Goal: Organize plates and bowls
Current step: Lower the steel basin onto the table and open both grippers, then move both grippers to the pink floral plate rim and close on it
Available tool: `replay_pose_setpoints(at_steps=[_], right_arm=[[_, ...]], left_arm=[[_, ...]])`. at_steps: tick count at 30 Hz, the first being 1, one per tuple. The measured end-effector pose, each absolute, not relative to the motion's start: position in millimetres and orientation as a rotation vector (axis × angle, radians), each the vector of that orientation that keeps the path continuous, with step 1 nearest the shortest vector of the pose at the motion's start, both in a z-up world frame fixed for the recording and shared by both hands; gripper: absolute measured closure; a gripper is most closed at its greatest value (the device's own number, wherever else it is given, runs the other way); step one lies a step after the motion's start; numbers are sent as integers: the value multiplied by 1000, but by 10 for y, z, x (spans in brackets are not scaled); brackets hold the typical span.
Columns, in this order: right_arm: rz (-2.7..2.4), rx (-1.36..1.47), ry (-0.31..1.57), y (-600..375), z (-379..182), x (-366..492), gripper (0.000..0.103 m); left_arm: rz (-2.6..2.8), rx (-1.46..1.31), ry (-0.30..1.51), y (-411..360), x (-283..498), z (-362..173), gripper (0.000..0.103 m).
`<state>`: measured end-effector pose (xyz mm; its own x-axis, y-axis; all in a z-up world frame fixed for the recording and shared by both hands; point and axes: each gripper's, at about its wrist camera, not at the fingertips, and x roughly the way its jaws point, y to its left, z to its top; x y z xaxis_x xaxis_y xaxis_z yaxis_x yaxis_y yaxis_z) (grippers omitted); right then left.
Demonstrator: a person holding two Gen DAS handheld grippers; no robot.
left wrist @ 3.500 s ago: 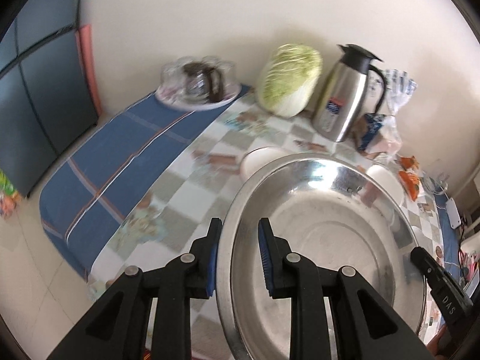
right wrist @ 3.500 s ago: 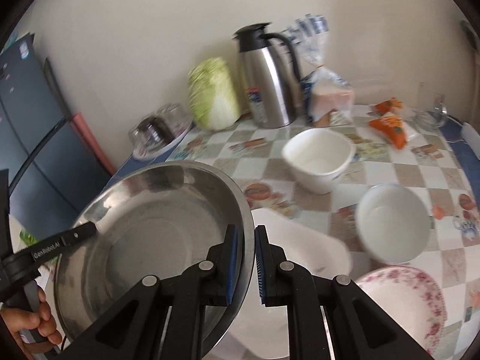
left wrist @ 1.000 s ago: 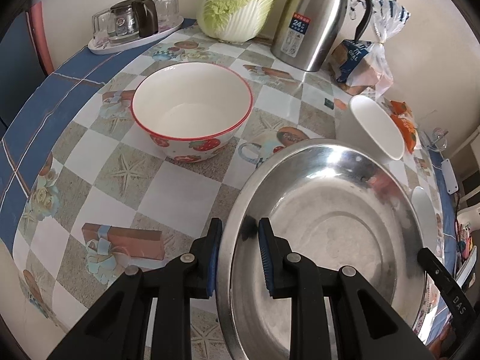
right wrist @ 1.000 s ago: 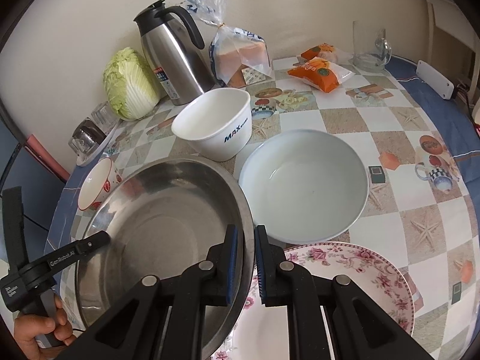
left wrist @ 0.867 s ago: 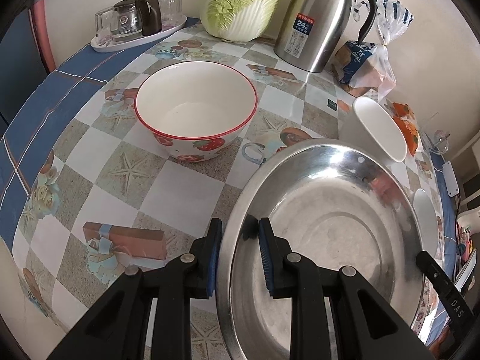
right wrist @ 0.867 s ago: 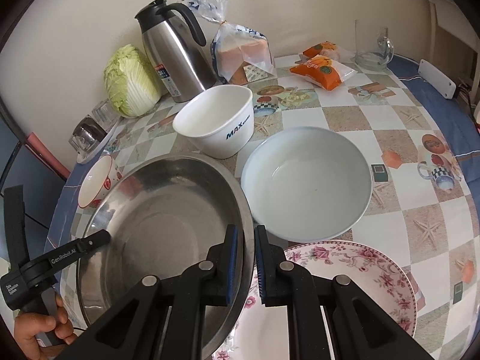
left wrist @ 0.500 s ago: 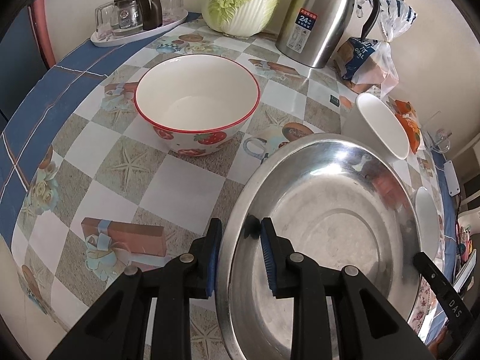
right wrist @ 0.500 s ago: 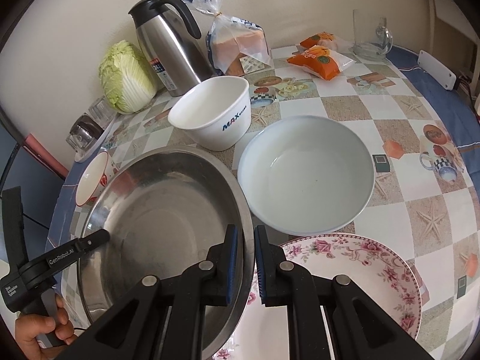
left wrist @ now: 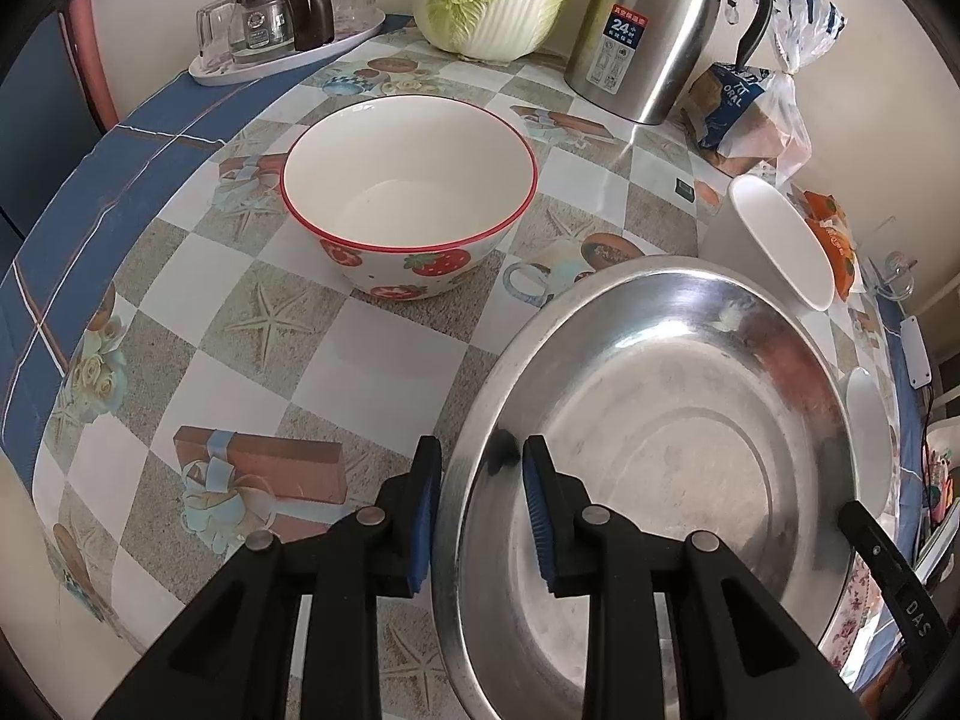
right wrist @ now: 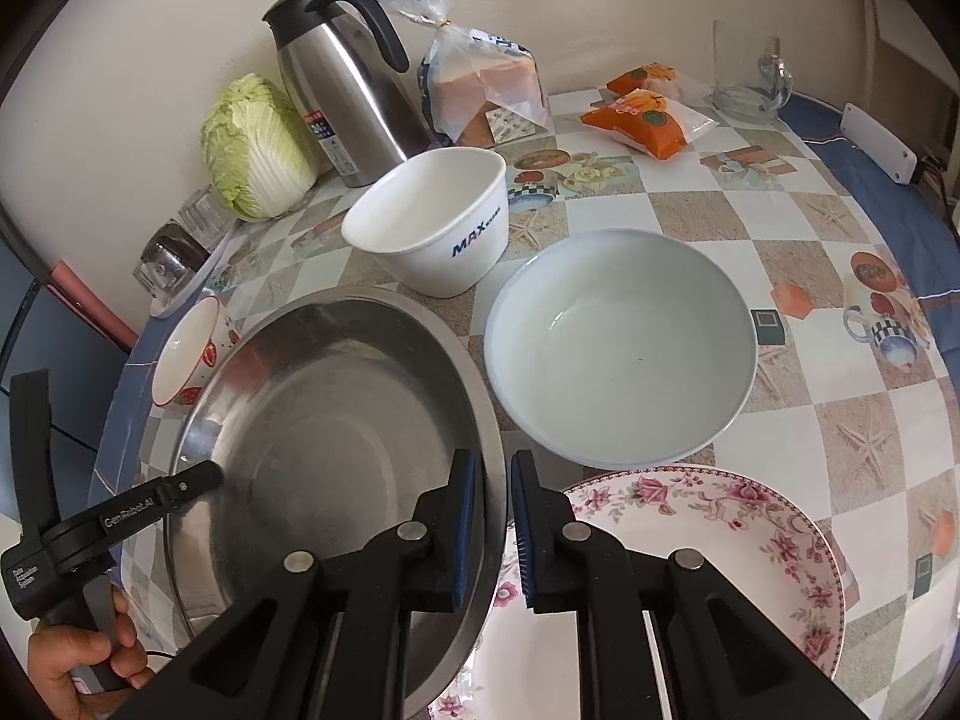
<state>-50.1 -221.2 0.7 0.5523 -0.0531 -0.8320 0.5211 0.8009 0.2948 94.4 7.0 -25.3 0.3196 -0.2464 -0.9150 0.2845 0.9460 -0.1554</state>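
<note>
A: Since the earlier frames the steel basin (left wrist: 660,450) has come down from mid-air to the table (left wrist: 372,360), and the left gripper (left wrist: 480,510) has begun to let go. Its jaws are opening now, with the basin's near rim between them and daylight showing beside each pad.

B: And the right gripper (right wrist: 493,522)?

A: Clamped narrow on the opposite rim. So one side is loose and the other is pinched.

B: Then that is the risk. If the right hand lifts or twists while the left is free, the basin pivots on one edge.

A: Yes, and it's crowded. The basin's right edge overlaps the floral plate (right wrist: 720,546), so it probably sits tilted, though I can't tell from here whether it rests on the plate or just above it.

B: If it rests there, releasing the right side could let it slide off and clatter, or scrape the plate.

A: The white bowl (right wrist: 624,348) is just beside that rim, and the square bowl (right wrist: 432,222) is close behind. A skid that way knocks them.

B: And on the left side?

A: The strawberry bowl (left wrist: 408,198) stands apart from the basin, so it's less exposed. The open left pads could still catch the rim as they pull back and drag the basin along.

B: So back the left hand straight out, and check that the basin sits flat before the right jaws open.
</note>
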Motion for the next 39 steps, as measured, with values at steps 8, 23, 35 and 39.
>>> replay_pose_setpoints(at_steps=[8, 23, 35, 39], right_arm=[[-376, 548, 929, -2217, 72, -520, 74], [-330, 437, 906, -2026, 231, -480, 19], [-327, 378, 915, -1943, 247, -508, 1], [-328, 346, 905, -1893, 279, -548, 0]], left_arm=[[-372, 42, 1181, 54, 908, -156, 44], [-360, 219, 1122, -61, 802, -30, 16], [-345, 216, 1074, -22, 721, 111, 8], [-354, 189, 1050, 1, 654, 178, 8]])
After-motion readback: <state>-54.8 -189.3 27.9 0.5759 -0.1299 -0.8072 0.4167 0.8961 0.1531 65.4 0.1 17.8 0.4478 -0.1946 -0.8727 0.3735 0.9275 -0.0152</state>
